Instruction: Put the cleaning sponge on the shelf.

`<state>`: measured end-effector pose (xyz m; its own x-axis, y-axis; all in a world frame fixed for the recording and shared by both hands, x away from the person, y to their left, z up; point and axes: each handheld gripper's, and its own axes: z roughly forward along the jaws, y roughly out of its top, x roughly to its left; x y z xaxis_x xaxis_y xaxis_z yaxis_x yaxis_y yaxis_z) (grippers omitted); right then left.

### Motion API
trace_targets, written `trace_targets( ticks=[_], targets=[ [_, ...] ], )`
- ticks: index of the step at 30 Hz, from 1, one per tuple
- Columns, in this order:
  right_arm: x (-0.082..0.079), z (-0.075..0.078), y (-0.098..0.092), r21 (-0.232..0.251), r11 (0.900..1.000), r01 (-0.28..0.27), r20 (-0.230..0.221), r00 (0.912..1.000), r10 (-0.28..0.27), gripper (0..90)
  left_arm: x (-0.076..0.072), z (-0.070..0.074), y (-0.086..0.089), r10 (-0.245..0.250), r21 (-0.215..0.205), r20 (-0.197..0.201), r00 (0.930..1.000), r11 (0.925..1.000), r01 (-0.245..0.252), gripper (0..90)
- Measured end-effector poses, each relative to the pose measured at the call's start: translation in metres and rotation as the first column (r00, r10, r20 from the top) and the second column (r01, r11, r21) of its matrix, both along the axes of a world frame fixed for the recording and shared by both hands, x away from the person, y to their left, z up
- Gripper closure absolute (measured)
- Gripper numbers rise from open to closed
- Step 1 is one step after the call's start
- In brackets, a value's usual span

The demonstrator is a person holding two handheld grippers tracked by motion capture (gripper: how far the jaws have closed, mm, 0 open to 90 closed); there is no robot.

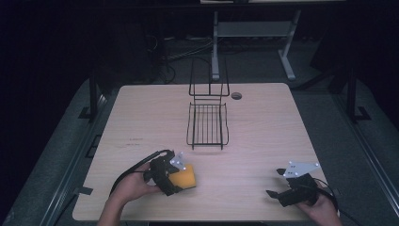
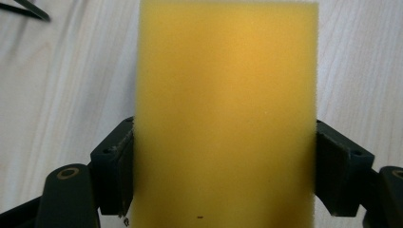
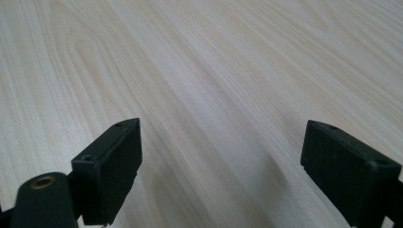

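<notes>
The left gripper (image 1: 176,181) sits near the front left of the table (image 1: 263,122), its jaws pressed against both long sides of a yellow sponge (image 1: 184,178), which lies between them and reaches forward past their tips. In the left gripper view the sponge (image 2: 225,114) runs up between the two black jaws. The right gripper (image 1: 277,183) hovers near the front right corner, jaws spread wide over bare wood. A black wire rack (image 1: 207,123) stands behind the sponge, apart from it.

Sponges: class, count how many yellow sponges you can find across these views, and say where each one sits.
1. The yellow sponge sits near the front left of the table, clamped between the jaws of the left gripper. Nothing suggests another is hidden.
</notes>
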<state>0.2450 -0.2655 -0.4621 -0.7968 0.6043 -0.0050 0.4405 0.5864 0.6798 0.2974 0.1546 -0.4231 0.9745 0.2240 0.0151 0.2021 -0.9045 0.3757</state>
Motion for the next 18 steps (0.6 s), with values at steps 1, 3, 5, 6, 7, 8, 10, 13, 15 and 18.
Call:
trace_targets(
  ticks=[1,3,5,6,7,8,10,13,15,18],
  targets=[
    [0.000,0.000,0.000,0.000,1.000,-0.001,0.000,1.0000,0.001,13.3,0.000,0.001,0.000,-0.001,-0.009,-0.004,1.0000,1.0000,0.001,21.8],
    [0.000,-0.001,0.001,-0.001,1.000,0.000,-0.002,1.0000,0.000,13.3,0.001,0.003,-0.001,-0.001,-0.014,0.000,1.0000,0.9999,0.001,21.9],
    [0.000,-0.001,0.002,-0.006,1.000,-0.005,-0.003,1.0000,0.005,13.3,0.002,0.004,-0.001,-0.004,-0.012,0.000,1.0000,0.9999,0.004,21.8],
    [0.000,-0.001,0.002,-0.006,1.000,-0.006,-0.003,1.0000,0.006,13.3,0.002,0.004,-0.002,-0.002,-0.013,0.003,1.0000,0.9999,0.002,21.8],
    [0.000,-0.001,0.002,-0.003,1.000,-0.005,-0.002,1.0000,0.005,13.3,0.003,0.004,-0.002,0.002,-0.012,0.009,1.0000,0.9999,-0.002,21.8],
    [0.000,-0.001,0.002,-0.003,1.000,-0.006,-0.003,1.0000,0.006,13.3,0.003,0.005,-0.002,0.004,-0.015,0.009,1.0000,0.9999,-0.004,21.8],
    [0.000,-0.001,0.002,-0.004,1.000,-0.007,-0.003,1.0000,0.007,13.3,0.005,0.007,-0.002,0.004,-0.018,0.011,0.9999,0.9998,-0.004,21.8],
    [0.000,-0.001,0.002,-0.005,1.000,-0.010,-0.002,0.9999,0.010,13.4,0.007,0.009,-0.002,0.009,-0.025,0.011,0.9999,0.9996,-0.009,21.8],
    [0.000,-0.001,0.002,0.000,1.000,-0.006,-0.005,1.0000,0.006,13.4,0.008,0.011,-0.003,0.013,-0.023,0.010,0.9999,0.9996,-0.013,21.8],
    [0.000,-0.001,0.002,-0.001,1.000,-0.007,-0.003,1.0000,0.007,13.4,0.010,0.013,-0.003,0.011,-0.025,0.012,0.9999,0.9996,-0.011,21.8]
  ],
)
